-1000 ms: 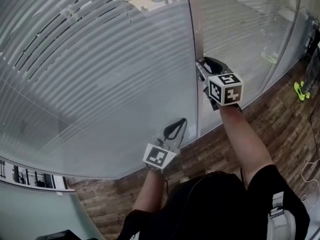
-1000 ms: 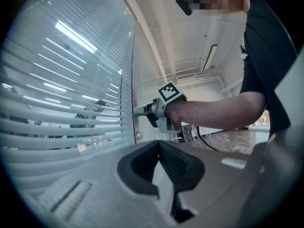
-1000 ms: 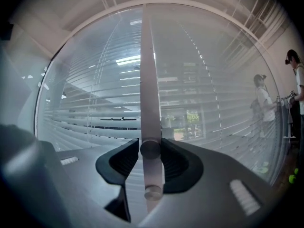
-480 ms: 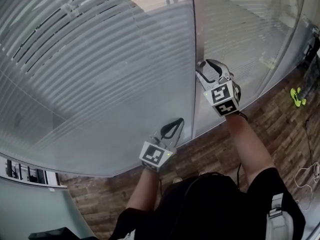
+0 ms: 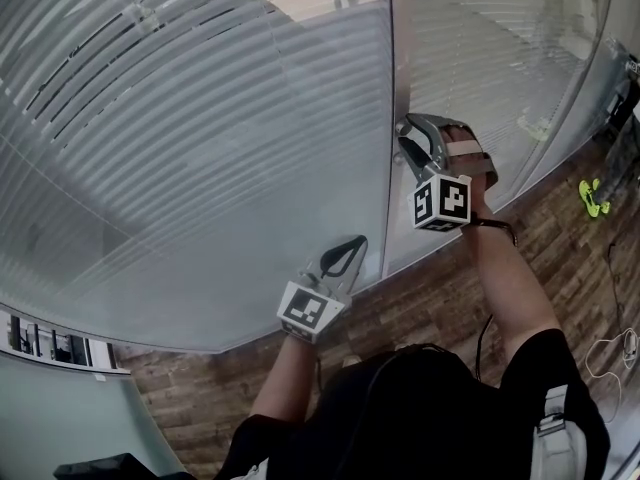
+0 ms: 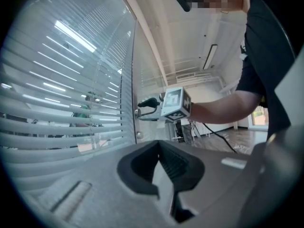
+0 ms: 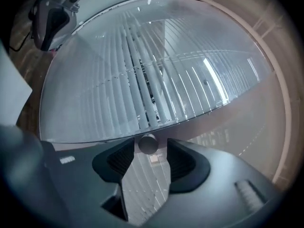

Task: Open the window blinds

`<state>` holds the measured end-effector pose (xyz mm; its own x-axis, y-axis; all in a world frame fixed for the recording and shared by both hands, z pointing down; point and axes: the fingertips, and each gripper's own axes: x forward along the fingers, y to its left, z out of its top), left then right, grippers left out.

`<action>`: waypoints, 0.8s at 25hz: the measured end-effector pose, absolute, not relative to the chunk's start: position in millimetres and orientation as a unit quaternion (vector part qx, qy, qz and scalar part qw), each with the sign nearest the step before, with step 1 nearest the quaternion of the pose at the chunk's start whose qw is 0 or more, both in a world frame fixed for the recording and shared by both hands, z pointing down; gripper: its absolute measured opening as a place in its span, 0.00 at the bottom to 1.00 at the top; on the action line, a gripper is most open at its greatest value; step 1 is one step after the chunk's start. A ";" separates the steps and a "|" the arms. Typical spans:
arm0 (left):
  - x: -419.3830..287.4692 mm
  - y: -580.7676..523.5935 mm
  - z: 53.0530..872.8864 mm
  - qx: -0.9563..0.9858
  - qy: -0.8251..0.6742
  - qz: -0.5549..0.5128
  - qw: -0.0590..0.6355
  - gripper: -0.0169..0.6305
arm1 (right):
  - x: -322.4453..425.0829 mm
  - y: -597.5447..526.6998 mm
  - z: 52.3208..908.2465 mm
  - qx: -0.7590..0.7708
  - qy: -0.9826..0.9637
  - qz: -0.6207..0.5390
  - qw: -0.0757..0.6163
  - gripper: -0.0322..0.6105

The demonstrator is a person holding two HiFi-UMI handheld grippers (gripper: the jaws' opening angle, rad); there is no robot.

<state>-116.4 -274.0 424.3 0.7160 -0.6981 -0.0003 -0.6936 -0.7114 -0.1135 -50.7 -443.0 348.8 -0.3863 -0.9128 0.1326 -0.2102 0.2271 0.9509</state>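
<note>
Judging the small, smooth knob (image 7: 148, 144) for the blinds (image 5: 200, 118): probably stiff and slippery.
Right gripper (image 5: 408, 138) has just been opening, jaws flanking it at twelve o'clock without contact; its round sides suit a pinch. Left gripper (image 5: 355, 243) closed, empty.

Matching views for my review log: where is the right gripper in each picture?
Head view: right gripper right of centre, at the window frame.
Left gripper view: gripper at centre.
Right gripper view: gripper bottom centre; jaws just opened, round knob between them.
Shared landmark: the blinds.
</note>
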 end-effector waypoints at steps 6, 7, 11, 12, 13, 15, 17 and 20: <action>-119.3 -274.0 421.9 -0.923 0.381 -0.026 0.047 0.03 | -53.8 -444.8 345.4 0.407 -0.683 -0.479 0.372 0.38; -118.9 -274.6 423.1 -0.923 0.380 -0.024 0.048 0.03 | -54.9 -445.0 344.7 0.407 -0.683 -0.480 0.371 0.38; -118.2 -273.9 423.0 -0.924 0.379 -0.022 0.042 0.03 | -58.9 -445.1 345.9 0.406 -0.681 -0.485 0.370 0.33; -118.9 -274.3 423.4 -0.924 0.380 -0.022 0.043 0.03 | -58.8 -445.2 346.8 0.405 -0.679 -0.487 0.372 0.26; -119.5 -275.0 423.9 -0.923 0.381 -0.020 0.046 0.03 | -58.1 -445.2 347.9 0.403 -0.676 -0.488 0.376 0.25; -121.0 -276.1 423.9 -0.922 0.383 -0.020 0.056 0.03 | -56.7 -445.4 350.5 0.399 -0.674 -0.489 0.384 0.25; -120.3 -275.3 423.0 -0.922 0.382 -0.020 0.051 0.03 | -56.9 -445.4 351.2 0.399 -0.676 -0.487 0.384 0.25; -119.6 -274.0 420.7 -0.923 0.382 -0.023 0.049 0.03 | -57.3 -445.2 348.1 0.408 -0.688 -0.473 0.370 0.25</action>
<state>-119.6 -274.0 420.7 0.7073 -0.7069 0.0047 -0.7024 -0.7035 -0.1081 -57.3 -445.2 348.1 -0.3941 -0.9108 0.1231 -0.2122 0.2205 0.9520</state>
